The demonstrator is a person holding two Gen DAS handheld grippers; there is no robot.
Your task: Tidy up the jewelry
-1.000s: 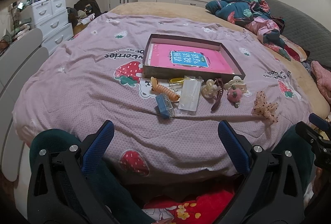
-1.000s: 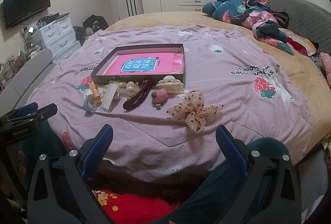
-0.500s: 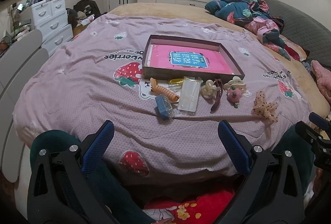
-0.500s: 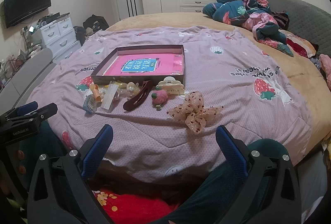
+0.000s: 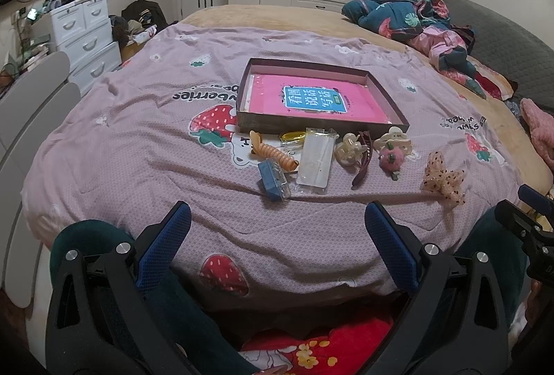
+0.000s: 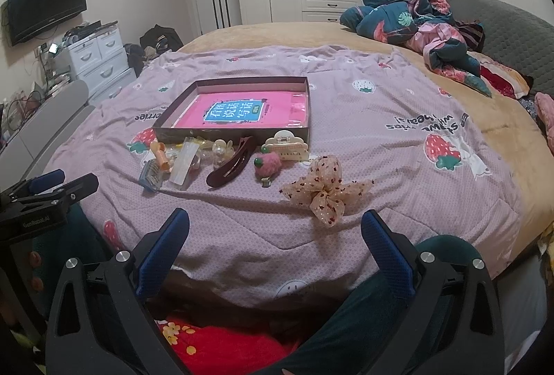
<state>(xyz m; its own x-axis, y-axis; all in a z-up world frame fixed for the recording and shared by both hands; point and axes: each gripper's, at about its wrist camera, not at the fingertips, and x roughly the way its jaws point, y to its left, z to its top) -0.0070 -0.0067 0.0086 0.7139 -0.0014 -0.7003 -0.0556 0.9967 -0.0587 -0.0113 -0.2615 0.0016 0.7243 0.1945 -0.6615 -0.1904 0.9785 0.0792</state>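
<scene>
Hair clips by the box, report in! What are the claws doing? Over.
Left claw open, empty. Right claw open, empty. Hair clips loose on bedspread, box holds only a pink booklet. Path clear.

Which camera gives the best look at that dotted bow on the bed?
The right wrist view: the bow lies close and central, just beyond the open right gripper, its loops clear. In the left wrist view the bow sits far right, smaller and warped by the lens.

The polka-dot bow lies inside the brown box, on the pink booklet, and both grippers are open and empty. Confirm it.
Not quite. The polka-dot bow lies on the bedspread, outside the brown box and nearer the grippers, as the right wrist view shows. The pink booklet is alone in the box. Both grippers are open and empty.
</scene>
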